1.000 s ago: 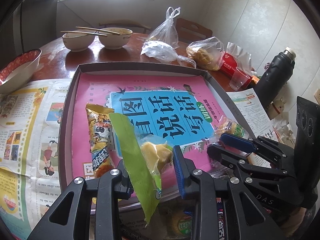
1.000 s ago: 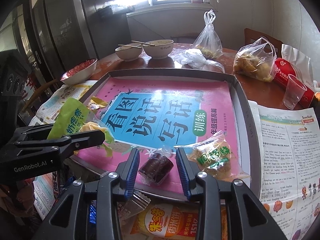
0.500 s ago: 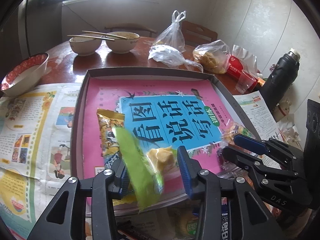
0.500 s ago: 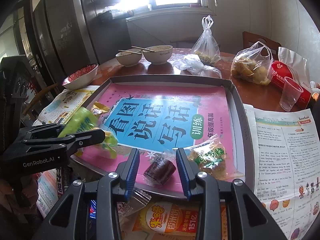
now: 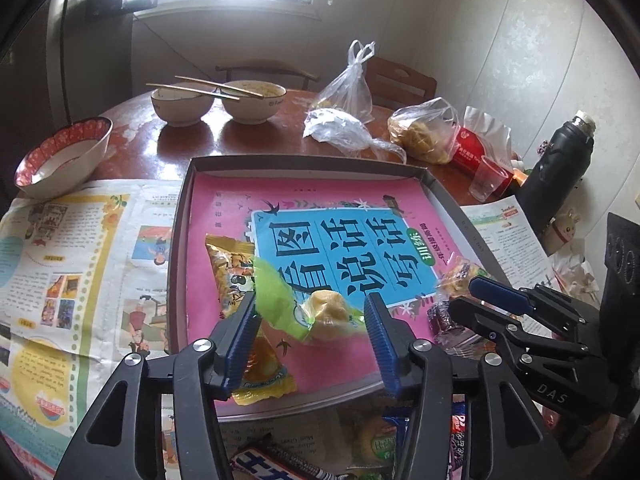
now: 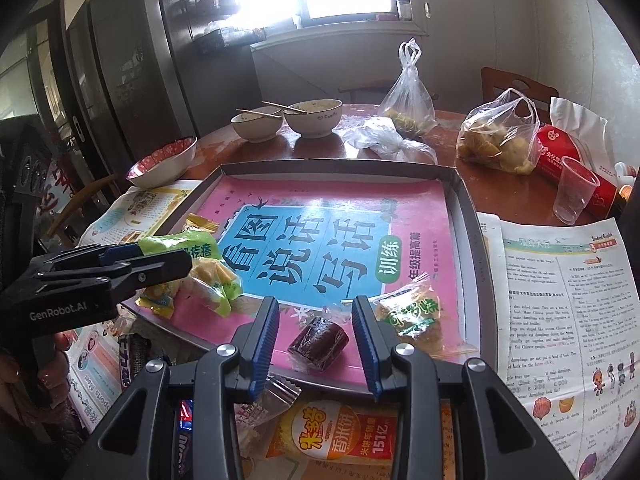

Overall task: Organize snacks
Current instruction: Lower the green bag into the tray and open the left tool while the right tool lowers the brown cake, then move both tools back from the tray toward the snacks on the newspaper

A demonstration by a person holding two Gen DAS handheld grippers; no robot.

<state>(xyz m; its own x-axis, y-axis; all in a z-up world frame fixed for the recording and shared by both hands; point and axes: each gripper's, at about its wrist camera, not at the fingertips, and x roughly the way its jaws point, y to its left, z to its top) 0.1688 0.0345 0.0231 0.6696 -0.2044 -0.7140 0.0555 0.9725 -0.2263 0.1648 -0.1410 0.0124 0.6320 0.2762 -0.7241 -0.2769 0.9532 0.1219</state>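
A grey tray (image 5: 304,159) lined with a pink and blue booklet lies on the table. My left gripper (image 5: 310,332) hangs over its near left corner with its jaws opening. The green snack pack (image 5: 280,300) lies on the tray between them, and neither pad presses on it. Under it lies an orange snack pack (image 5: 228,264). My right gripper (image 6: 316,338) is at the near edge, shut on a dark purple wrapped snack (image 6: 318,342) that rests on the tray. A green-labelled cake pack (image 6: 412,312) lies just to its right. The tray rim (image 6: 336,166) shows in the right wrist view too.
Loose snacks lie in front of the tray: a rice cracker pack (image 6: 340,432) and a chocolate bar (image 5: 272,464). Newspaper (image 5: 60,260) flanks the tray. Behind it stand bowls with chopsticks (image 5: 180,106), a red-rimmed bowl (image 5: 64,156), plastic bags (image 5: 424,132), a clear cup (image 5: 486,178) and a black flask (image 5: 560,172).
The left jaws have spread apart. The green pack, which was gripped and hanging upright, has dropped flat onto the tray. The right gripper and its purple snack have stayed where they were.
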